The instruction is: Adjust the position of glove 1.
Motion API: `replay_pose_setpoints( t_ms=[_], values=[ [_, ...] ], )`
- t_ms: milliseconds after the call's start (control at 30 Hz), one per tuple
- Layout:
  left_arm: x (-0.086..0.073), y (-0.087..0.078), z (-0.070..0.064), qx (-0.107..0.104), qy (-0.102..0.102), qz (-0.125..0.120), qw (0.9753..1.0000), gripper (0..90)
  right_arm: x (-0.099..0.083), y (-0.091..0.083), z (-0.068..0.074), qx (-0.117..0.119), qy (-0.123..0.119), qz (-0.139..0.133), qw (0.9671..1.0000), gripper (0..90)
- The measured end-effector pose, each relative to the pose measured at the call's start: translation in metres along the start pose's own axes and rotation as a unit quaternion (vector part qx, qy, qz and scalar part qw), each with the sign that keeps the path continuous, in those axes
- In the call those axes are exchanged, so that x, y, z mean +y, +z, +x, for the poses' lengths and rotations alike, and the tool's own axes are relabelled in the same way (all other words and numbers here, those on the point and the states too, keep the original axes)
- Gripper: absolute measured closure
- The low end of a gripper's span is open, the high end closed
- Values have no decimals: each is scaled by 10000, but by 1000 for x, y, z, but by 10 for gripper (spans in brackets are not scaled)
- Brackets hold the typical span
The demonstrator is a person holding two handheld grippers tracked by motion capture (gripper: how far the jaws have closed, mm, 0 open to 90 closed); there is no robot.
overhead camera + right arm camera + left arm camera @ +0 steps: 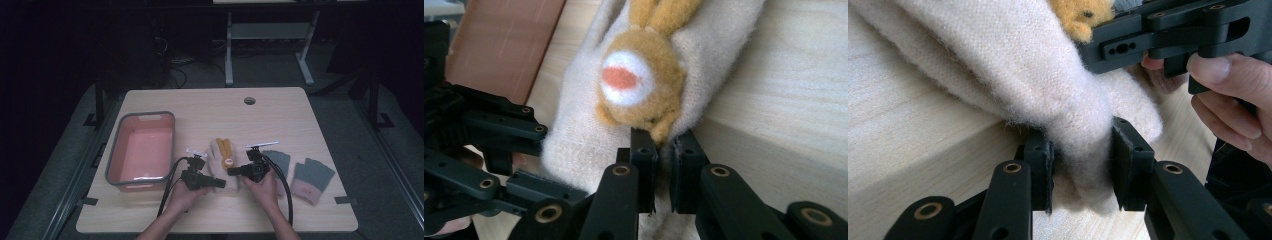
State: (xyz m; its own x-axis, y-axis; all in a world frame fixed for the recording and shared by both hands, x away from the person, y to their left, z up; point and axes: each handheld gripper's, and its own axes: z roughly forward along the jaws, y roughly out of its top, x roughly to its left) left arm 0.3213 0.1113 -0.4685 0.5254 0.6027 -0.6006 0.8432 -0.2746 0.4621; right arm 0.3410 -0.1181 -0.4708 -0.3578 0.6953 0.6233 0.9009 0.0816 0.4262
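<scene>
Claws first: the left claw point(1082, 172) pinches a fold of the cream fuzzy knitted glove point(1013, 75) at its lower end, wool bunched between the two black pads, as the left gripper view shows. In the right gripper view the right claw point(663, 167) is pressed nearly together on the glove's edge just below the round orange plush animal patch point(636, 87), which has a white spot with an orange-red centre. In the high view both claws, left point(220, 183) and right point(231, 171), meet at the lower end of the glove point(220, 155), which lies at the middle of the frame on the pale wooden bench point(210, 110), fingers pointing toward the top of the frame. Its pile is soft and hairy, cream throughout, with orange-yellow plush running up the fingers.

To the left of the frame, near the left hand point(187, 192), stands a pink rectangular plastic tub with a grey rim point(116, 150); its right wall is close to the left gripper's cable. To the right of the right hand point(263, 187) lie two grey-green fingerless gloves, one point(277, 161) just beside the right gripper, the other, with a pink cuff point(310, 180), farther toward the lower right. The upper half of the bench is bare wood, with a round cable hole point(249, 100) near its far edge.
</scene>
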Motion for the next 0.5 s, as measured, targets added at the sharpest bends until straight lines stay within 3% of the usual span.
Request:
replay_pose_setpoints(
  t_ms=[167,500],
  values=[
    [0,-2,0,-59,4,-55,10000,669,0,-5,0,92,73,-40,9999,839],
    [2,-4,-4,-65,64,-93,9999,673,1,-14,4,149,-33,-126,9998,840]
  ],
)
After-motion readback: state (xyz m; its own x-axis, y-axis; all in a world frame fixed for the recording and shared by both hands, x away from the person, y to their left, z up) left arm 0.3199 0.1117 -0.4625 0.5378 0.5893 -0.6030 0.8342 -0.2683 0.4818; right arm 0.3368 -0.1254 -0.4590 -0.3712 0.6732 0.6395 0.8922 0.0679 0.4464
